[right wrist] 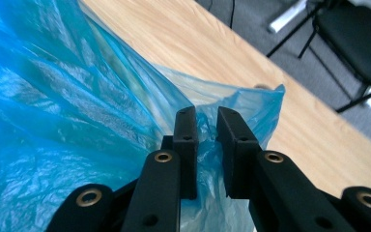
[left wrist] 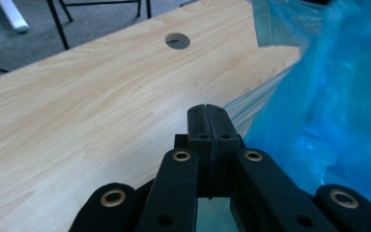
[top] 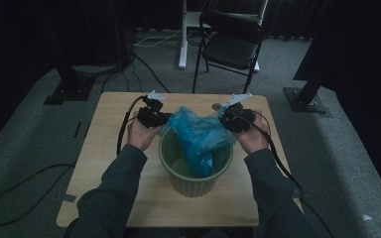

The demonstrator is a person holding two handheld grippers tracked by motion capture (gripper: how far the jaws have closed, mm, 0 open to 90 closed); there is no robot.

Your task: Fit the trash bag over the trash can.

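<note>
A green ribbed bin (top: 196, 168) stands on the wooden table (top: 104, 148) between the person's forearms, with a blue plastic bag (top: 197, 134) hanging partly inside it and spread above its rim. The left gripper (top: 159, 118) meets the bag's left edge and the right gripper (top: 226, 119) its right edge, each held in a hand. A black folding chair (top: 230, 42) stands on the grey carpet beyond the table.

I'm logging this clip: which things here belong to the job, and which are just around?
In the job: blue bag, green bin, left gripper, right gripper.
Just around: folding chair, floor cables, white stand leg.
</note>
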